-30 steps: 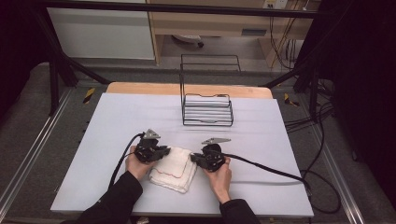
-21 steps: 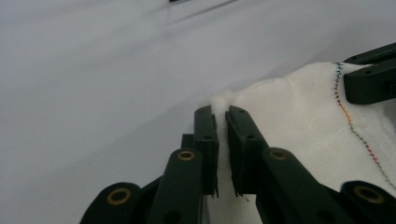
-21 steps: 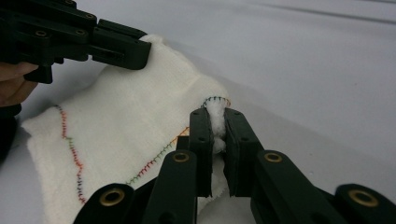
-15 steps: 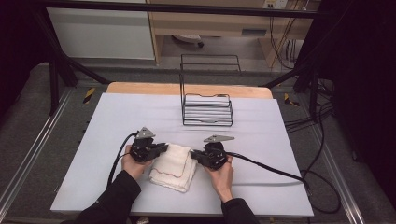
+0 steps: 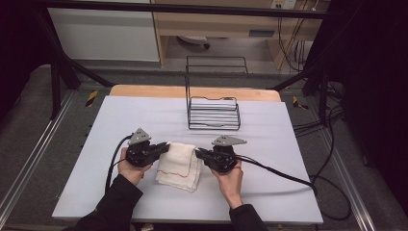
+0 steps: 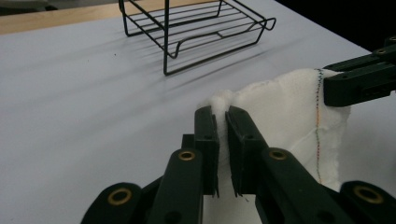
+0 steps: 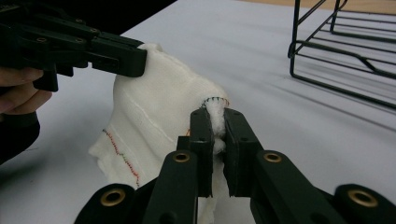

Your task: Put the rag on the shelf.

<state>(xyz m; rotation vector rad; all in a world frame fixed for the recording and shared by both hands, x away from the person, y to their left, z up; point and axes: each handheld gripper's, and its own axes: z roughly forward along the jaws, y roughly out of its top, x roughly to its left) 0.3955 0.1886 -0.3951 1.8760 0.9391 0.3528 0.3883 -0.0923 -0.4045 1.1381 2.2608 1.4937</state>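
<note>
High view first: your left gripper (image 5: 166, 147) and right gripper (image 5: 198, 154) both clamp the white cloth (image 5: 179, 166), one at each of its upper corners, with your hands on either side of it. The cloth sits on the near side of the wire rack (image 5: 214, 113), well apart from it, on the white table (image 5: 120, 115). Its upper edge is held off the surface between the two grippers while the lower part hangs down to the table, showing a red stitched line across it.

Through the left gripper view, your jaws are pinched tight on a bunched corner of the cloth (image 6: 280, 112), and the rack (image 6: 196, 28) stands beyond it. Your other gripper (image 6: 359, 79) grips the far corner, by a line of coloured stitching.

Through the right gripper view, your jaws are squeezed on a puff of cloth (image 7: 154, 112) with green stitching at its edge, the rack (image 7: 345, 51) off to the upper right.
</note>
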